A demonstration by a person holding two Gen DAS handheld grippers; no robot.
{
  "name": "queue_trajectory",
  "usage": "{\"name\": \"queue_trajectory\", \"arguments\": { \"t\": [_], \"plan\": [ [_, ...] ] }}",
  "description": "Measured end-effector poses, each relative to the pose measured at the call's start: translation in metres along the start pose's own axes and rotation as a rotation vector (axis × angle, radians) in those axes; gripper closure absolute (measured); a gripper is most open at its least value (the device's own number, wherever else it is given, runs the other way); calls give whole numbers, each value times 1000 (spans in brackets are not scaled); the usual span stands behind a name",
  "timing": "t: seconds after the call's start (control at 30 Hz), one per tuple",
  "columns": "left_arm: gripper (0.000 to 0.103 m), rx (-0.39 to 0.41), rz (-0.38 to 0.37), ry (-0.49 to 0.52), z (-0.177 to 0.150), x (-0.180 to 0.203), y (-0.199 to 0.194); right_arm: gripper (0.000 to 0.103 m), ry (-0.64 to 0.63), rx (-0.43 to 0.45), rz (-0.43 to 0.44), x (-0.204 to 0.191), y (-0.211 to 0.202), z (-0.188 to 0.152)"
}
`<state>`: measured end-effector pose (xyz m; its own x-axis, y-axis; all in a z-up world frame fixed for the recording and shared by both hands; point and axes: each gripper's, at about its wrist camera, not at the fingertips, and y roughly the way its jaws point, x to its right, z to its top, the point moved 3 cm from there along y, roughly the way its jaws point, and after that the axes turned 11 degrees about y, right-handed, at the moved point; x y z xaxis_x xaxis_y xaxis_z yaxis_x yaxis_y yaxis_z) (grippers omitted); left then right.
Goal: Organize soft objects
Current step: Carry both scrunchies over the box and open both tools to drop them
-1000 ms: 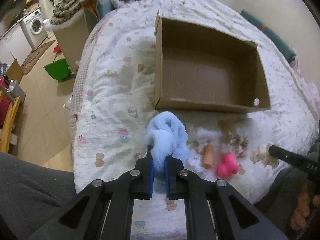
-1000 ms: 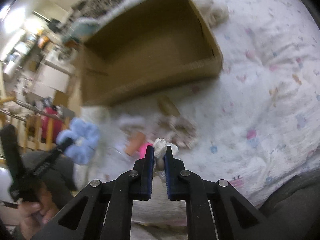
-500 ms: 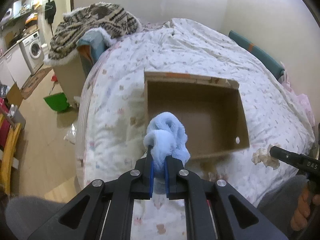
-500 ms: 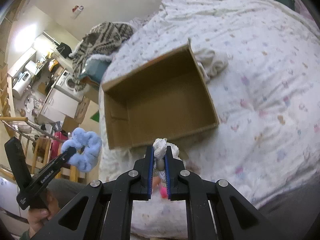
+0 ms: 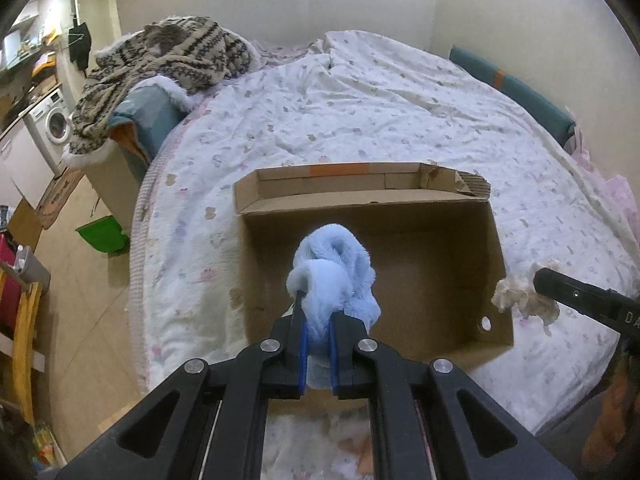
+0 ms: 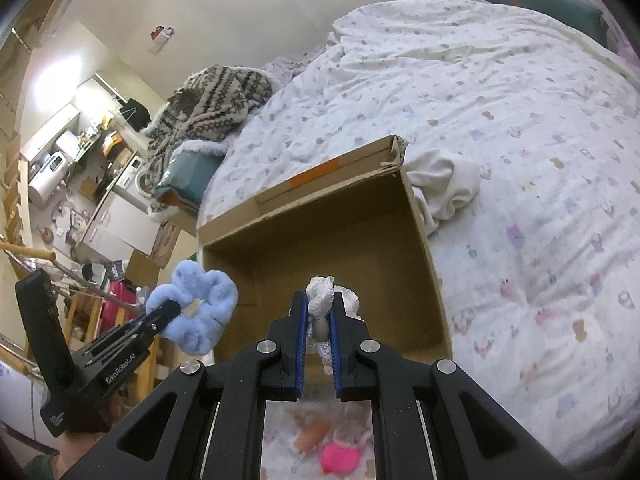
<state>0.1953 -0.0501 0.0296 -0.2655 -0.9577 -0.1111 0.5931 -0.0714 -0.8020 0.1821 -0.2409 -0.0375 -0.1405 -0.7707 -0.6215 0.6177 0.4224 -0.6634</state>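
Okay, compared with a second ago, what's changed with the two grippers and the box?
Both grippers rose from the bedspread toward the cardboard box. The left gripper now holds the blue scrunchie over it; the right gripper brings the white scrunchie to its near edge. Both grips unchanged; box still empty.
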Motion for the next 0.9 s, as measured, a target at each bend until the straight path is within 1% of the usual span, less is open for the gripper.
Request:
{"name": "queue_trajectory", "arguments": {
  "t": [0.17, 0.27, 0.4, 0.57, 0.73, 0.8, 0.9],
  "plan": [
    [95, -23, 12, 26, 9, 11, 26, 91, 13, -21, -10, 7, 27, 10],
    [95, -44, 21, 37, 10, 16, 44, 91, 13, -39, -22, 12, 42, 8],
    [95, -75, 19, 35, 5, 21, 64, 91, 5, -70, -45, 17, 61, 3],
    [95, -109, 19, 57, -3, 28, 84, 91, -5, -93, -65, 22, 76, -3],
    [95, -138, 22, 78, -13, 34, 98, 91, -16, -117, -105, 26, 90, -8],
    [95, -150, 29, 81, -16, 34, 103, 91, -16, -128, -112, 27, 95, -10],
    [95, -172, 18, 74, -19, 32, 110, 91, -21, -144, -120, 29, 101, -12]
  ]
}}
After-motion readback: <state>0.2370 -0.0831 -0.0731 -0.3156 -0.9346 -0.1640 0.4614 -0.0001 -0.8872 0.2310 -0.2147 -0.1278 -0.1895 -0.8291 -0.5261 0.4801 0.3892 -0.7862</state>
